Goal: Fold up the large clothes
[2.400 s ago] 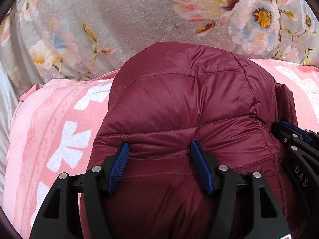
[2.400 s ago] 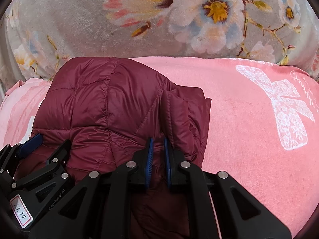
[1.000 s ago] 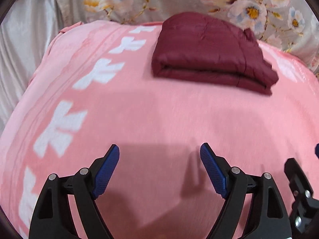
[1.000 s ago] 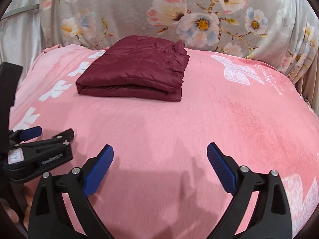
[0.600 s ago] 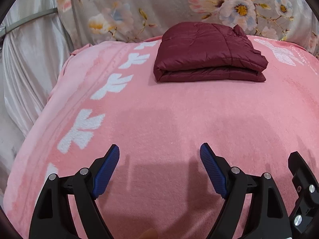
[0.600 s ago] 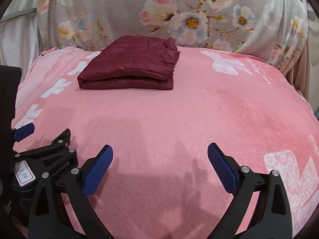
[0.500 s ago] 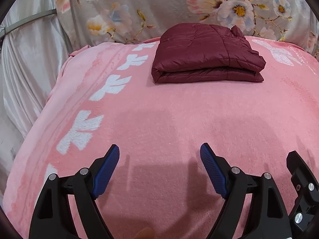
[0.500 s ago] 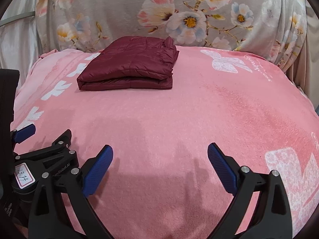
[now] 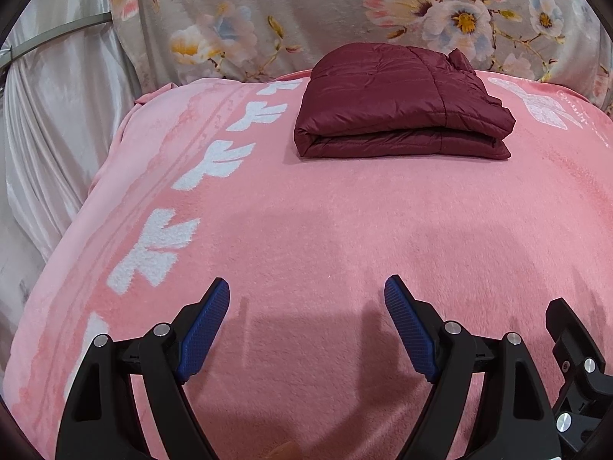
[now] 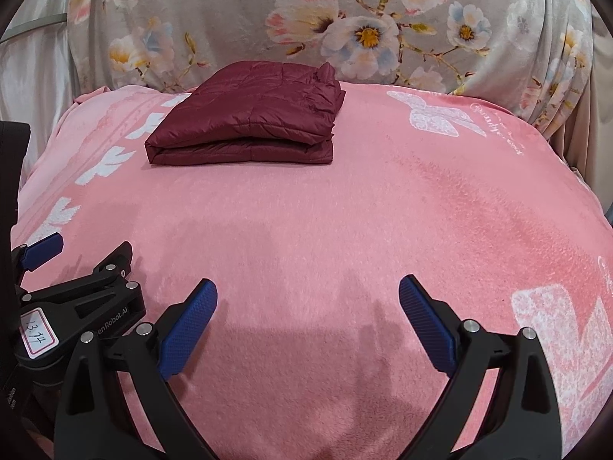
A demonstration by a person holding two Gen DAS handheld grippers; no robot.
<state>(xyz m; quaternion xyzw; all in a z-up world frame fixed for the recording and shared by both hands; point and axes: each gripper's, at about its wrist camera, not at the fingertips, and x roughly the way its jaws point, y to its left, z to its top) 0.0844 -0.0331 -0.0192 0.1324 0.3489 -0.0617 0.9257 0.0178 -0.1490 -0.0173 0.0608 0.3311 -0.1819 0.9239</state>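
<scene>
A dark red quilted jacket [image 9: 398,103] lies folded into a compact stack at the far end of a pink blanket [image 9: 325,222]; it also shows in the right wrist view [image 10: 249,115]. My left gripper [image 9: 306,287] is open and empty, well back from the jacket near the blanket's near edge. My right gripper [image 10: 306,287] is open and empty too, equally far back. The left gripper's body [image 10: 76,299] shows at the left of the right wrist view, and the right gripper's body [image 9: 574,364] at the right of the left wrist view.
The pink blanket [image 10: 383,211] has white bow patterns along its left side and right corner. A grey floral cloth [image 10: 345,19] hangs behind the jacket. A pale curtain [image 9: 49,115] hangs at the left.
Both grippers have let go of the jacket, opened, and pulled back towards the near edge. The folded jacket stays at the far end. Over the last half second the views hardly shift.
</scene>
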